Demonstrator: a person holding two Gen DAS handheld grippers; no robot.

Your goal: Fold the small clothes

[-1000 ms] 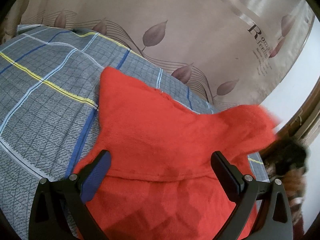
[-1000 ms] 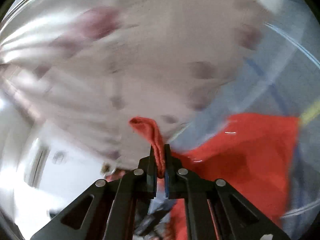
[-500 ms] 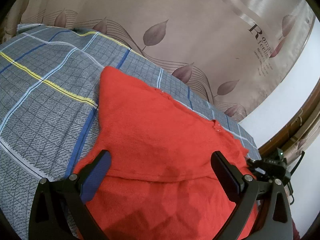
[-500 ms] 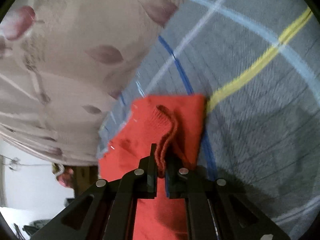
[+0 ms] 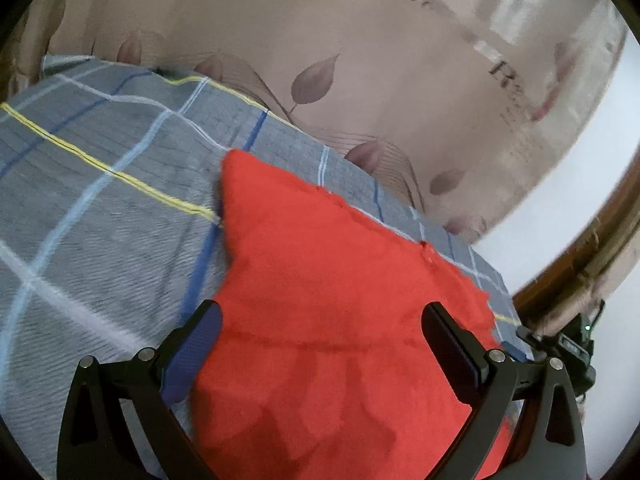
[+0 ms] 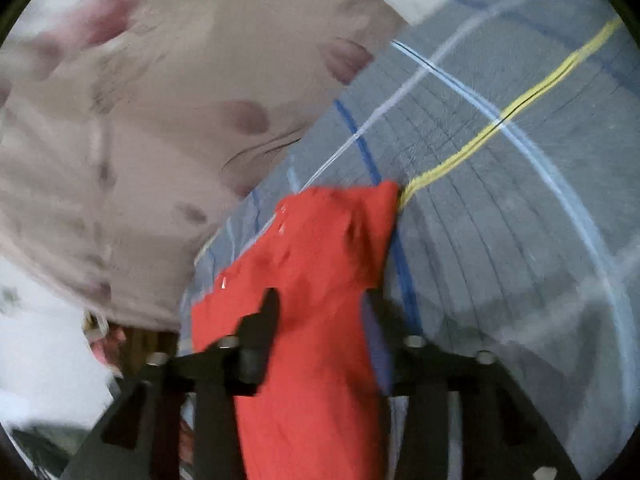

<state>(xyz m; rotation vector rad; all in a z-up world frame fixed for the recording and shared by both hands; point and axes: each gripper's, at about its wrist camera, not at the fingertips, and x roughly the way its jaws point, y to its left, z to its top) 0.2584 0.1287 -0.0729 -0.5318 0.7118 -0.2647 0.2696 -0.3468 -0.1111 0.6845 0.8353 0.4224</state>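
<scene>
A small red knitted garment (image 5: 320,280) lies flat on a grey plaid bedsheet (image 5: 100,200), one layer folded over the other. My left gripper (image 5: 320,344) is open and hovers just over the garment's near part, its fingers astride it. In the right wrist view the same red garment (image 6: 312,280) lies on the sheet, its folded-over corner near the yellow stripe. My right gripper (image 6: 324,320) is open above it, with nothing between its fingers; this view is blurred.
A beige curtain with leaf print (image 5: 360,60) hangs along the far side of the bed. A brown wooden frame (image 5: 580,264) and a dark device (image 5: 572,344) stand at the right, past the bed's edge.
My right gripper carried the garment's end over onto the rest, then opened and let it go. The fold now lies flat. My left gripper stayed open and shifted slightly back.
</scene>
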